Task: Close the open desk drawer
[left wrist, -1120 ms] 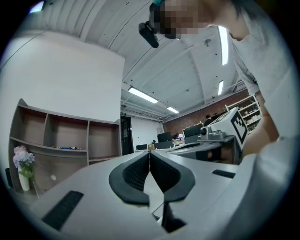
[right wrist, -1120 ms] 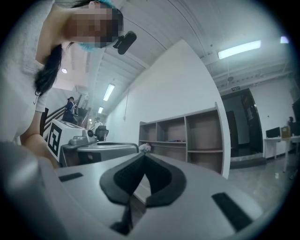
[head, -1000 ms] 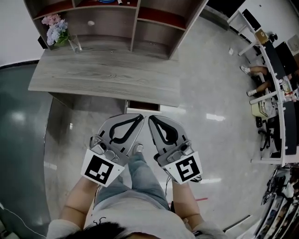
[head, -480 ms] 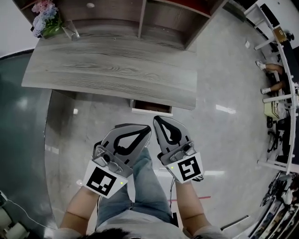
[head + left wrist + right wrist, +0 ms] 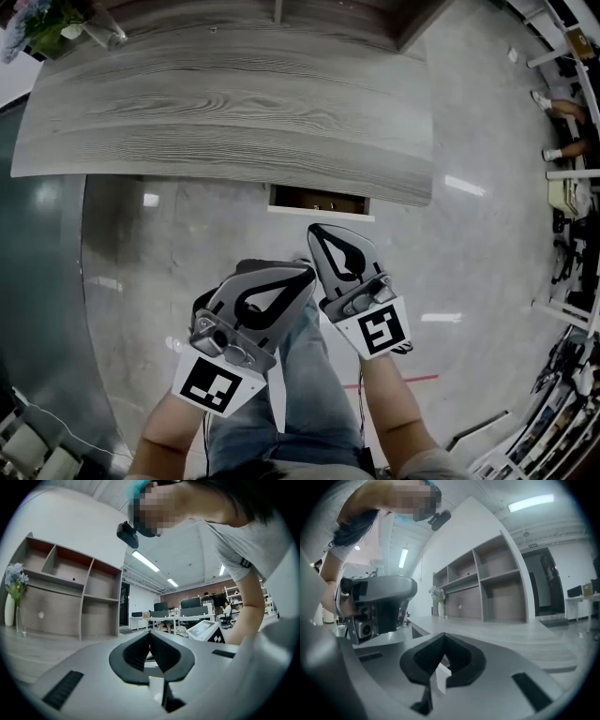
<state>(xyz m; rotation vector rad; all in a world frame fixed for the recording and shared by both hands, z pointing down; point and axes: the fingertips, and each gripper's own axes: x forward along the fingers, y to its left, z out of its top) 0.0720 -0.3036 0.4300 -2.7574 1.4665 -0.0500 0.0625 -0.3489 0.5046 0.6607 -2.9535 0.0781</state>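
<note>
The grey wood desk (image 5: 225, 112) fills the top of the head view. Its drawer (image 5: 319, 200) stands open under the front edge, a white front with a dark inside. My right gripper (image 5: 314, 230) is shut and empty, its tips just below the drawer front. The left gripper (image 5: 307, 273) is also shut and empty, lower and angled to the right, its tips beside the right one's body. In the left gripper view the closed jaws (image 5: 150, 632) point past the desk's shelf unit (image 5: 61, 597). The right gripper view shows its closed jaws (image 5: 443, 634) over the desk top (image 5: 511, 634).
A glass vase of flowers (image 5: 56, 23) stands at the desk's far left corner, the shelf unit (image 5: 281, 9) behind it. My legs (image 5: 309, 394) are below the grippers. Glossy floor surrounds the desk, with office desks and chairs (image 5: 572, 187) far right and red tape (image 5: 403, 380) on the floor.
The desk and drawer have grown larger and slid down in the head view, and more of the drawer shows. The left gripper has dropped below the right and swung rightward.
</note>
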